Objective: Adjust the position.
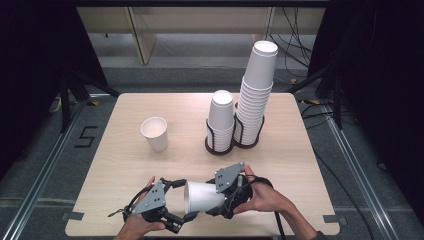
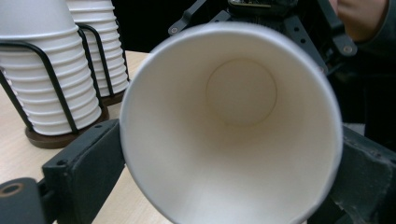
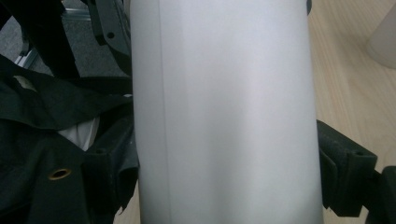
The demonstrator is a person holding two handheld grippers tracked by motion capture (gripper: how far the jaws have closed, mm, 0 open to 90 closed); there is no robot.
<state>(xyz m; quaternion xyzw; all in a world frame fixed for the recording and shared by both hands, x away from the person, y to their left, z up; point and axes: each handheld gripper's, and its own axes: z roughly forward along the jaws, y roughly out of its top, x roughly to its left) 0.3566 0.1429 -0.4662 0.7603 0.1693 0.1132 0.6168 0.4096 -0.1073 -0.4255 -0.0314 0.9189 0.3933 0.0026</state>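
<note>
Near the front edge of the tabletop [image 1: 125, 165], a white paper cup [image 1: 202, 196] lies sideways between both tools; the right tool [image 1: 226, 200] clamps its body, jaws pressed to both sides; the left tool [image 1: 182, 215] flanks the rim, seemingly touching it, though the grip is unclear; another cup [image 1: 155, 133] stands left of two racked stacks [image 1: 221, 120].

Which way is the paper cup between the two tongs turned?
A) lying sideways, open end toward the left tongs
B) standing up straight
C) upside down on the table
A: the paper cup lies sideways in the high view, and the left gripper view looks straight into its open mouth.
</note>
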